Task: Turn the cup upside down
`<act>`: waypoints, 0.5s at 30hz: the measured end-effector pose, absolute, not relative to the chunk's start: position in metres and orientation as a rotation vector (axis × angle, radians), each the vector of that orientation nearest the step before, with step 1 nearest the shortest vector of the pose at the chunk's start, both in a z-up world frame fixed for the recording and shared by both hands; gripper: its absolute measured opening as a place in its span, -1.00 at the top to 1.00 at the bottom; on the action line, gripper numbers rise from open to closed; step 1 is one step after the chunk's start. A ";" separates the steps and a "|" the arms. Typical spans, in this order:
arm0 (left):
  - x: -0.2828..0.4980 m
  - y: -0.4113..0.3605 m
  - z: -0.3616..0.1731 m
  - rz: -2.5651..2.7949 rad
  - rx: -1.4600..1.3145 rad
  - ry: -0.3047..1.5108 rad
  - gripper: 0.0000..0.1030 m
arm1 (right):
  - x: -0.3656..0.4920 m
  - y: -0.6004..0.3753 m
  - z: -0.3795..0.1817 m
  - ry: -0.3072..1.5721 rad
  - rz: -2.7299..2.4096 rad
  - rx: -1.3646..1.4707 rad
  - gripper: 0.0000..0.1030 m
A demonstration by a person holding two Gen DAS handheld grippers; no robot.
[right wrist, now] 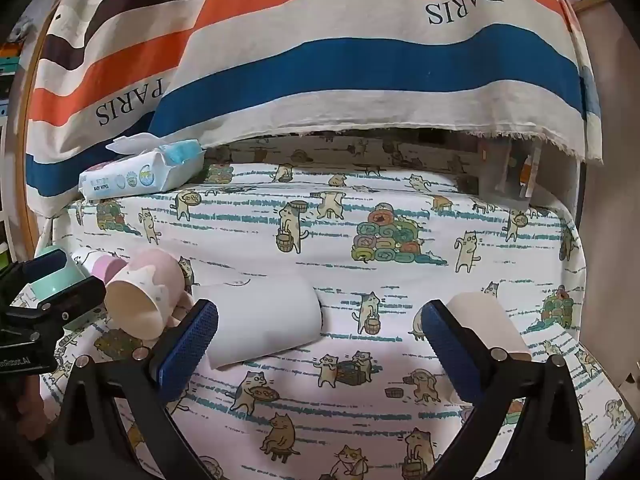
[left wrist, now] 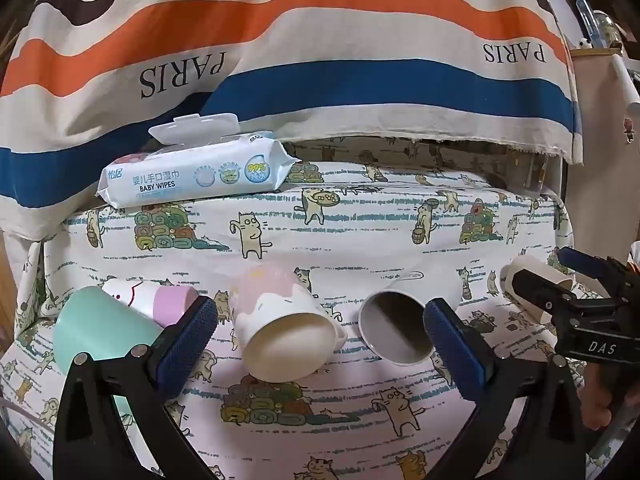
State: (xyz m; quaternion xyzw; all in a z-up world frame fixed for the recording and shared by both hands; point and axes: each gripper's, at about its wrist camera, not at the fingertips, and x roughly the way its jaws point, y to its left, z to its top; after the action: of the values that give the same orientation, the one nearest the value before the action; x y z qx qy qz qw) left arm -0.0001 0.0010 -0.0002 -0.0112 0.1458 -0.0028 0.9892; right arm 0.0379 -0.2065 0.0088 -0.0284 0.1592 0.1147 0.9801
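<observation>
Several cups lie on their sides on the cat-print cloth. In the left wrist view a pink and white mug [left wrist: 280, 320] lies between the fingers of my open left gripper [left wrist: 316, 336], mouth toward me. A white cup [left wrist: 394, 328] lies to its right, a mint cup [left wrist: 100, 332] and a white-and-lilac cup [left wrist: 156, 296] to its left, and a cream cup [left wrist: 532, 276] by the other gripper. In the right wrist view my open right gripper [right wrist: 320, 344] hovers empty, with the white cup [right wrist: 264, 324] by its left finger and the cream cup [right wrist: 484, 320] behind its right finger.
A pack of baby wipes [left wrist: 192, 172] lies at the back left of the table. A striped PARIS cloth [left wrist: 320, 60] hangs behind it. The table's right edge [right wrist: 576, 280] drops off beside the cream cup.
</observation>
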 end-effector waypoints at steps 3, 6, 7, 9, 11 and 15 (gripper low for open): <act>0.000 0.003 0.000 -0.005 -0.023 0.293 -0.99 | 0.038 -0.207 0.009 0.331 0.225 -0.050 -0.99; 0.001 0.007 0.000 -0.003 -0.021 0.297 -0.99 | 0.039 -0.206 0.008 0.338 0.227 -0.060 -0.99; 0.001 0.000 0.001 -0.002 -0.009 0.291 -0.99 | 0.039 -0.206 0.008 0.337 0.228 -0.061 -0.99; 0.000 -0.001 0.002 -0.002 -0.008 0.291 -0.99 | 0.039 -0.206 0.008 0.336 0.227 -0.061 -0.99; 0.000 -0.001 0.002 0.000 -0.006 0.291 -0.99 | 0.039 -0.206 0.008 0.335 0.227 -0.062 -0.99; 0.000 0.002 0.001 -0.003 -0.009 0.291 -0.99 | 0.039 -0.206 0.008 0.335 0.228 -0.062 -0.99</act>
State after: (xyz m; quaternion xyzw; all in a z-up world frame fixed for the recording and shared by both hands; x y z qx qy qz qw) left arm 0.0004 0.0016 0.0010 -0.0047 0.1452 -0.0014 0.9894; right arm 0.0392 -0.2064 0.0082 -0.0309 0.1662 0.1131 0.9791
